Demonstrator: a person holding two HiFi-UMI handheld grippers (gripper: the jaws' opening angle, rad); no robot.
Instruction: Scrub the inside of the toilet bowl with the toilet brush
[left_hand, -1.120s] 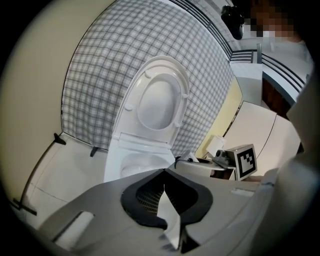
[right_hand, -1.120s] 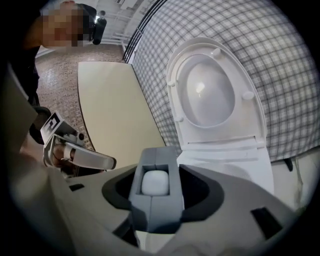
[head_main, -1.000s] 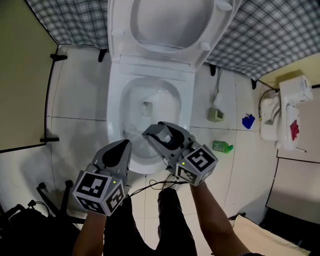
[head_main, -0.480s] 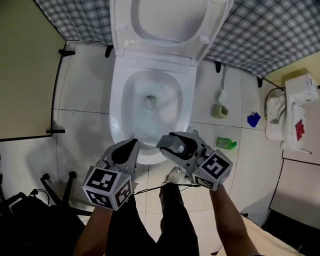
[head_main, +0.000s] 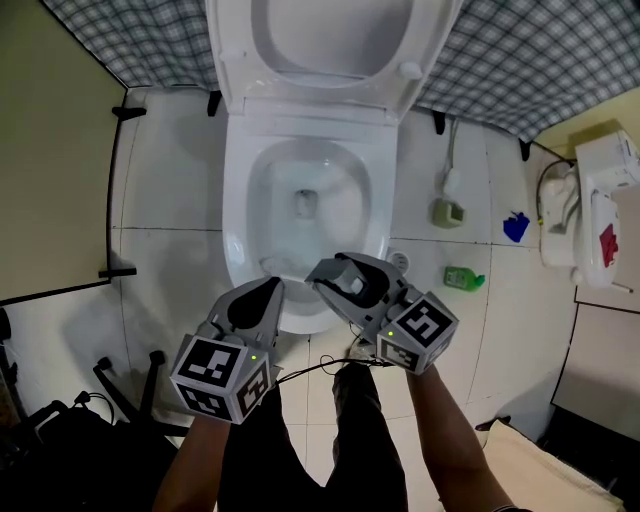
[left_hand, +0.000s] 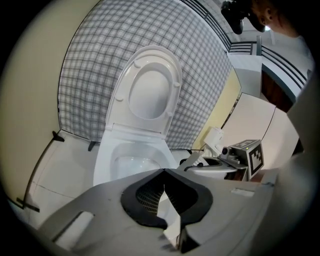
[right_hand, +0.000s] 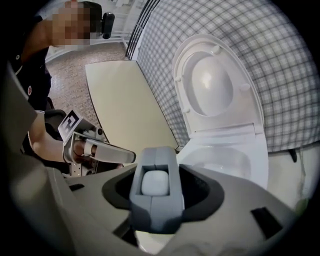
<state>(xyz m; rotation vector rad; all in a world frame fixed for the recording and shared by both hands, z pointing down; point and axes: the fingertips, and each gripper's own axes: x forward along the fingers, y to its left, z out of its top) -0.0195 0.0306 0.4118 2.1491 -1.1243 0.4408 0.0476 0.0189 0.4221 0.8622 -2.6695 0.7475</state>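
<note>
- Toilet (head_main: 236, 205): glossy white.
- Wall (head_main: 540, 60) behind it: grey-and-white check.
- Floor tiles (head_main: 160, 200): white.
- Bottle (head_main: 462, 278): green.
- Small floor object (head_main: 516, 227): blue.
- Toilet brush handle (right_hand: 155, 207): grey with a white inset.

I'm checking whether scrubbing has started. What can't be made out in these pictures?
1. Grey block clamped in the right gripper: the right gripper view shows only its near end, so what it is is unclear.
2. White-handled tool in its holder beside the toilet bowl: head view, too small to confirm a brush.
3. Front inside of the toilet bowl: head view, covered by the left gripper and right gripper.
</note>
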